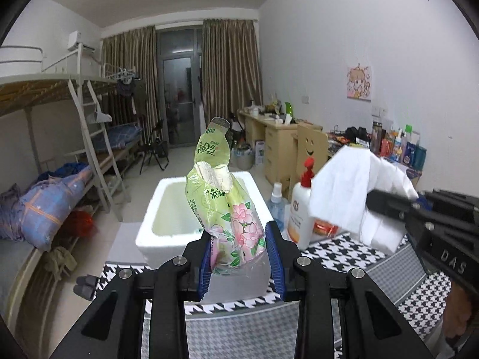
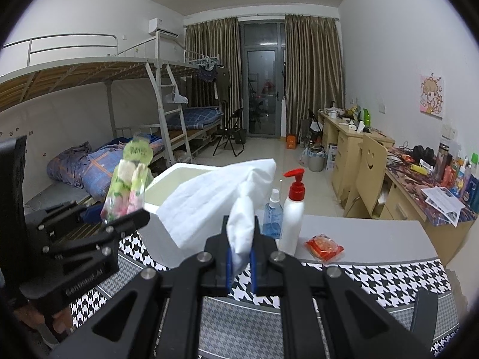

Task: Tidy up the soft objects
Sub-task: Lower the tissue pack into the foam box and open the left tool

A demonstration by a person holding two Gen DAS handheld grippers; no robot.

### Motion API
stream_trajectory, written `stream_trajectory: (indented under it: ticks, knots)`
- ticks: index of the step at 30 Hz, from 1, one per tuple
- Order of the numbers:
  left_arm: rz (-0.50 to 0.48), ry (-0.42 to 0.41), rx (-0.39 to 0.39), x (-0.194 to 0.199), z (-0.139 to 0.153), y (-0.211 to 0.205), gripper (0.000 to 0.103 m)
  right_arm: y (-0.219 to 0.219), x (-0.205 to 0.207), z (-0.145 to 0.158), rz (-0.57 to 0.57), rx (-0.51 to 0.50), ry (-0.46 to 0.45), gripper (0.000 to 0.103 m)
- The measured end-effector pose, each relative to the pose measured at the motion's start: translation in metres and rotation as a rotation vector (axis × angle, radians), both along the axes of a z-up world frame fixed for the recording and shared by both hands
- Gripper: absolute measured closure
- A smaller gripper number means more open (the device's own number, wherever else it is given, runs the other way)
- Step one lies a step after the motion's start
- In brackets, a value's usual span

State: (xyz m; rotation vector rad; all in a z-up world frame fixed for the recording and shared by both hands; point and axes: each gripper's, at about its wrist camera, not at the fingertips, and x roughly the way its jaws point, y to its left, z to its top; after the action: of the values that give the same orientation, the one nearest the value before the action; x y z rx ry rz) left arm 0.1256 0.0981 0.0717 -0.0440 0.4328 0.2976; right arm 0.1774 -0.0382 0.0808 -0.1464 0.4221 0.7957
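Observation:
My left gripper is shut on a green flowered tissue pack and holds it upright above the table, in front of a white foam box. The pack's top is torn open. My right gripper is shut on a white cloth that hangs out to the left over the foam box. In the left wrist view the right gripper holds the cloth at the right. In the right wrist view the left gripper holds the pack at the left.
A white pump bottle with a red top, a blue spray bottle and a small red packet stand on the table with the houndstooth cloth. Bunk beds are at the left, desks at the right.

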Motion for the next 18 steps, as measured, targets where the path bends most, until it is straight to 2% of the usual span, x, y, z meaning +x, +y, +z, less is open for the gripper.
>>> stream_trajectory:
  ticks: [14,18]
  knots:
    - [0.016,-0.008,0.010,0.018,0.013,0.013,0.068,0.019,0.004,0.006,0.023,-0.001,-0.005,0.091]
    - [-0.014,0.004,-0.034,0.026,0.010,0.023,0.068,0.028,0.007,0.009,0.027,0.000,0.001,0.091]
